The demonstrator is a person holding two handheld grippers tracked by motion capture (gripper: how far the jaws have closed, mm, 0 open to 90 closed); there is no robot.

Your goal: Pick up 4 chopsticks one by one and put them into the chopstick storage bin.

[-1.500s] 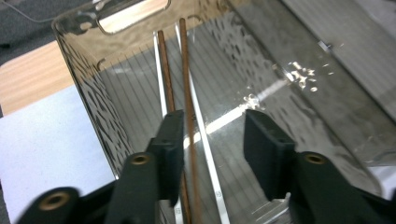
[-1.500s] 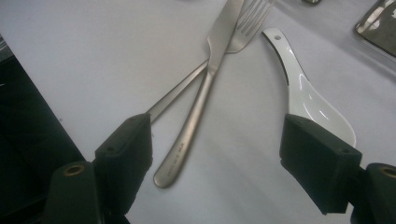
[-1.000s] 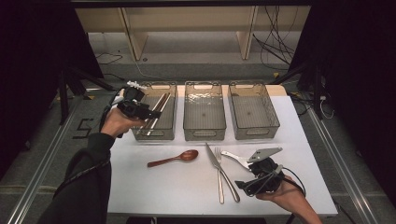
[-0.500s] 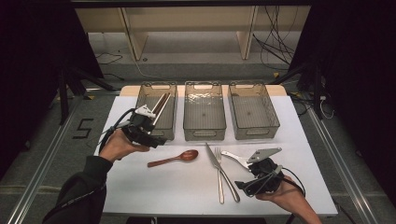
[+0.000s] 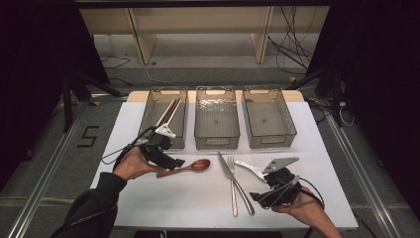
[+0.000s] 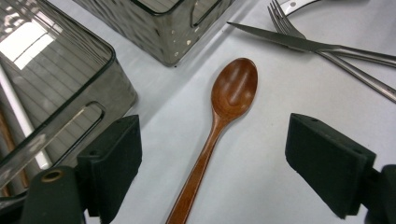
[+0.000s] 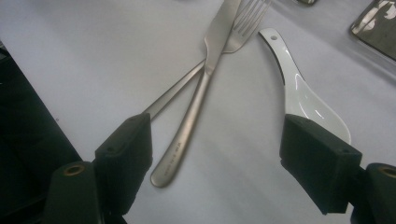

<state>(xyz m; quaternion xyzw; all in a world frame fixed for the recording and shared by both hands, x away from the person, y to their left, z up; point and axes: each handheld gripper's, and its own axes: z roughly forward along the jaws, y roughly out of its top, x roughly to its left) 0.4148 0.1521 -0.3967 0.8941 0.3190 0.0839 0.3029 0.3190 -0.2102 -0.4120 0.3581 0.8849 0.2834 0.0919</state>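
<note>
Three clear, ribbed plastic bins stand in a row on the white table, the leftmost bin already holding chopsticks. The left gripper has just been opening its jaws and now straddles the slim brown wooden spoon lying just before that bin, pads spread clear of the handle. I judge the pick-up is at hand: lower, then squeeze the handle. The right gripper rests gaping over a steel knife, beside a steel fork and a white ceramic spoon.
</note>
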